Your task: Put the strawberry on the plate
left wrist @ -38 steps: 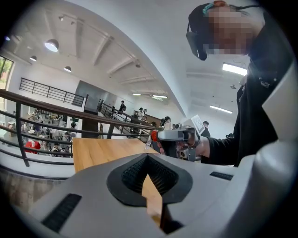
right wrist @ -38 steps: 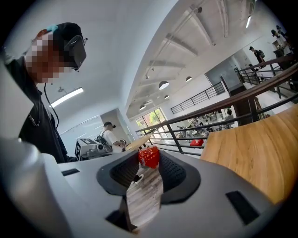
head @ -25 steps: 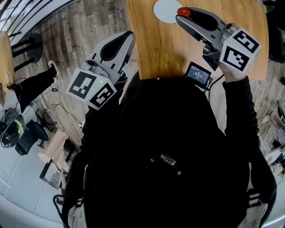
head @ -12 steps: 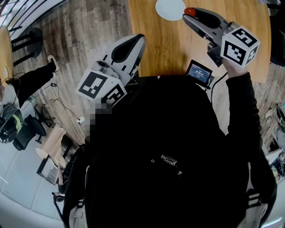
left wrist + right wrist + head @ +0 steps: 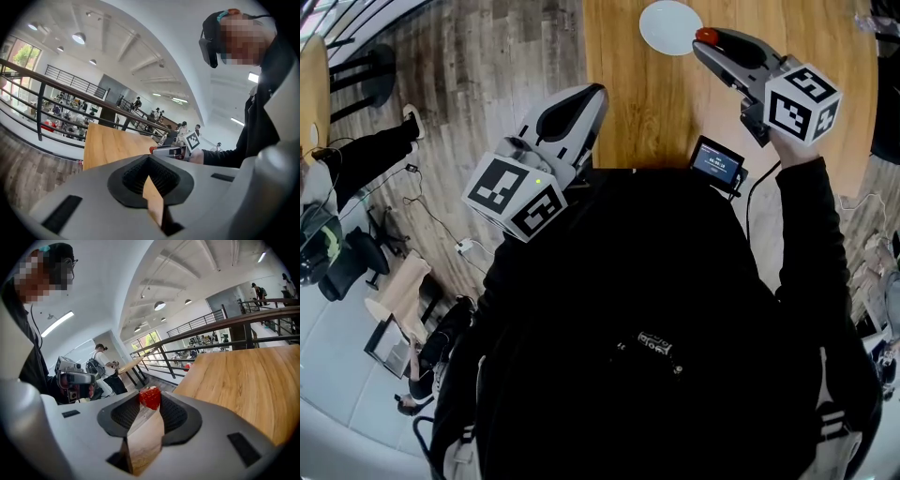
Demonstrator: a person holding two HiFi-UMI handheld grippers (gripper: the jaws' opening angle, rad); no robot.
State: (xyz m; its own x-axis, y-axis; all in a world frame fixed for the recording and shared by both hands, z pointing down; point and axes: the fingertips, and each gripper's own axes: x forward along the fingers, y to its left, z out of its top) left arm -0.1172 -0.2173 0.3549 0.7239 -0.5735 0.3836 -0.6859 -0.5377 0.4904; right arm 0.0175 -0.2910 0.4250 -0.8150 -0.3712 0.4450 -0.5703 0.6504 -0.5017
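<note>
1. The right gripper (image 5: 150, 398) is clamped on the strawberry (image 5: 150, 397). The berry sits pinched at the very tips, between the black ribbed pads, and the jaws stand partly apart around it.
2. The strawberry is red, glossy and bumpy, with a pale bit on top.
3. In the head view the strawberry (image 5: 706, 36) is held just off the right rim of the plate (image 5: 670, 26) and is not resting on it. Its height above the table cannot be told.
4. Against a second ago, the grip is unchanged and the berry is still at the plate's right rim. The plate and the right gripper (image 5: 705, 39) both sit further right in the frame.
5. The left gripper (image 5: 149, 159) has its tips together with nothing between them.
6. In the head view the left gripper (image 5: 592, 94) is at the left edge of the table (image 5: 656, 103), well apart from the plate. It is slightly further right than a second ago.
7. Both grippers have grey, smooth plastic shells and cubes with black-and-white square markers.
8. The plate is round, flat, white and empty.
9. The table top is light wood with a visible grain and a smooth surface.
10. A small screen (image 5: 718, 161) sits at the near table edge, with a cable running off it.
11. The floor (image 5: 487, 56) left of the table is grey-brown planks.
</note>
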